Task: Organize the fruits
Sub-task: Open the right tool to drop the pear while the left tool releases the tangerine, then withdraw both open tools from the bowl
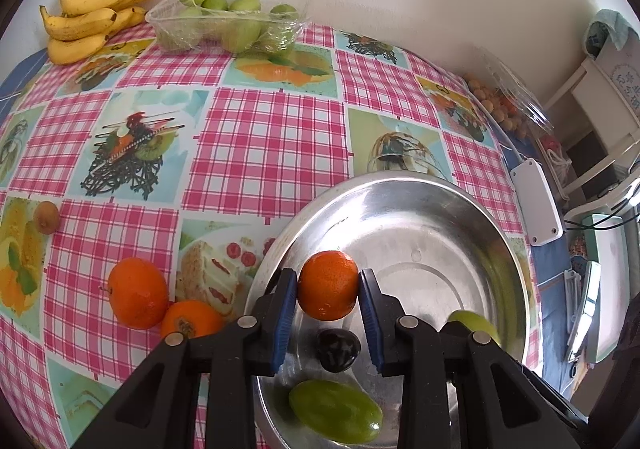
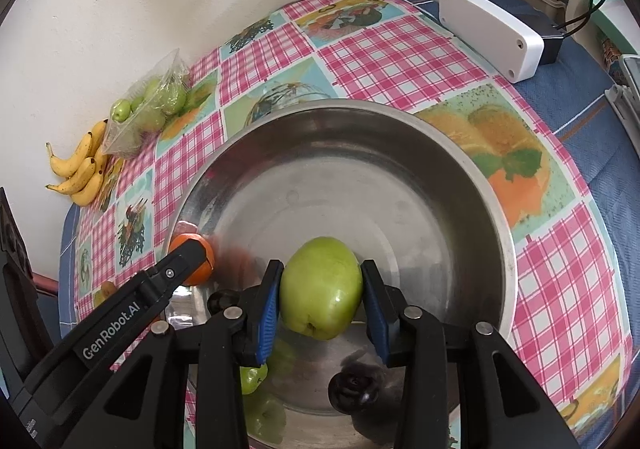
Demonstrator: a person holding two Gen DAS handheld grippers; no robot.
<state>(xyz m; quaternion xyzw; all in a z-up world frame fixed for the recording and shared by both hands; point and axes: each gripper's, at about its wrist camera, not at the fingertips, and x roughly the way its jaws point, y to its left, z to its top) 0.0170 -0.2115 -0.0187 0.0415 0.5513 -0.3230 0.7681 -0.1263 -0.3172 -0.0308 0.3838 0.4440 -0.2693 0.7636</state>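
Left gripper (image 1: 328, 287) pinches orange (image 1: 327, 285), right gripper (image 2: 322, 295) pinches apple (image 2: 320, 293), over bowl (image 2: 460, 153). We risk collision; crowded.

Left wrist view: second green fruit (image 1: 474, 323) mostly hidden behind right finger; dark fruit (image 1: 338, 345) type indeterminate. Right wrist view: orange (image 2: 198, 265) partly covered by left gripper finger; lower green fruit (image 2: 252, 377) largely hidden.
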